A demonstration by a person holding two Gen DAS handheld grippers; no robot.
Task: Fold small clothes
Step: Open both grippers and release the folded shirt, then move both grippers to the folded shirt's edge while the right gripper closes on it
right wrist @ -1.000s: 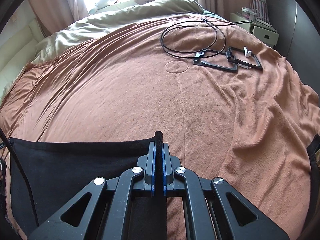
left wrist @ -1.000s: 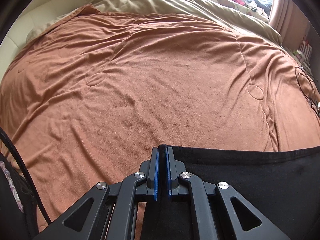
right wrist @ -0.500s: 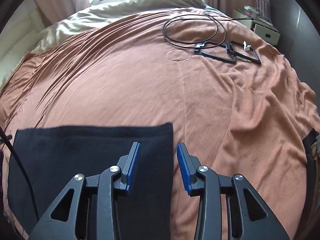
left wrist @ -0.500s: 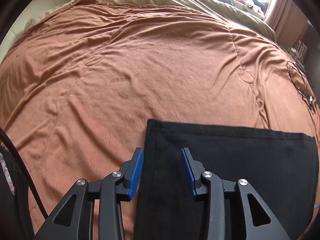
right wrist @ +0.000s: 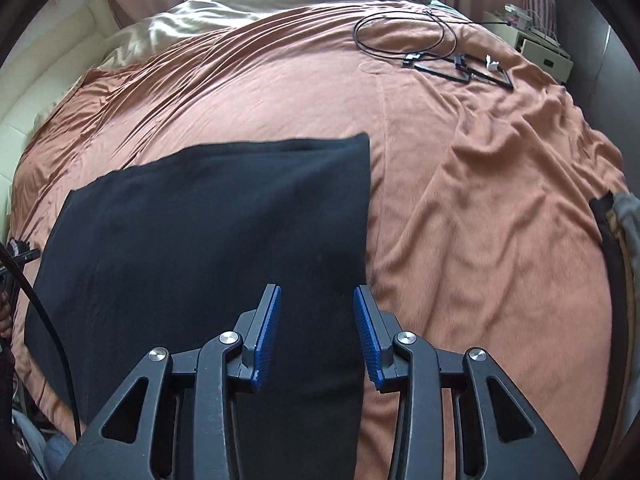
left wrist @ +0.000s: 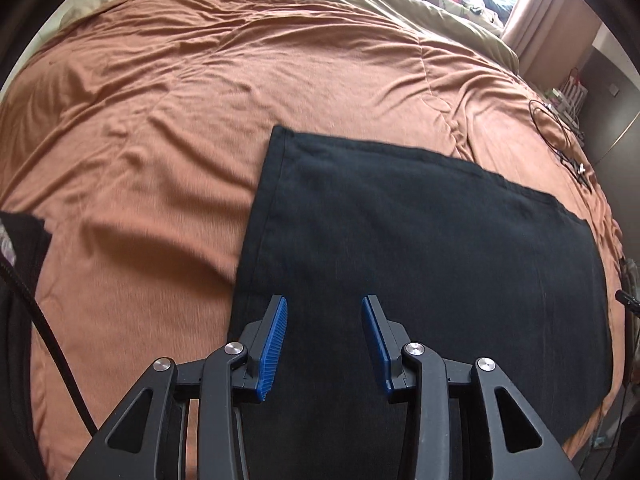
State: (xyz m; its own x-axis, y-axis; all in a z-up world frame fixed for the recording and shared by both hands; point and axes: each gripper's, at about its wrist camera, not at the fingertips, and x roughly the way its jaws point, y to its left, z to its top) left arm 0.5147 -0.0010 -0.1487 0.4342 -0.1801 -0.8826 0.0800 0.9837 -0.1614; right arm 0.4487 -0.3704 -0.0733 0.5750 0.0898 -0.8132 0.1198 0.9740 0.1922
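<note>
Both tools, left (left wrist: 324, 340) and right (right wrist: 316, 332), part-open, holding nothing. Flat black rectangular cloth (left wrist: 420, 248) lies beneath them on rust-brown bedspread (left wrist: 140, 140). Next fold: pinch matching corners, keep edges aligned.

A bedroom in a home

A wide bed (right wrist: 460, 208) fills both views, spread with a rumpled rust-brown blanket (left wrist: 200, 120) over an olive duvet (right wrist: 280, 0) bunched at the far end. Pink curtains (left wrist: 548, 28) hang beside a bright window, a padded cream headboard (right wrist: 44, 92) runs along one side, and a small bedside cabinet (right wrist: 540, 56) with drawers stands by the wall.
</note>
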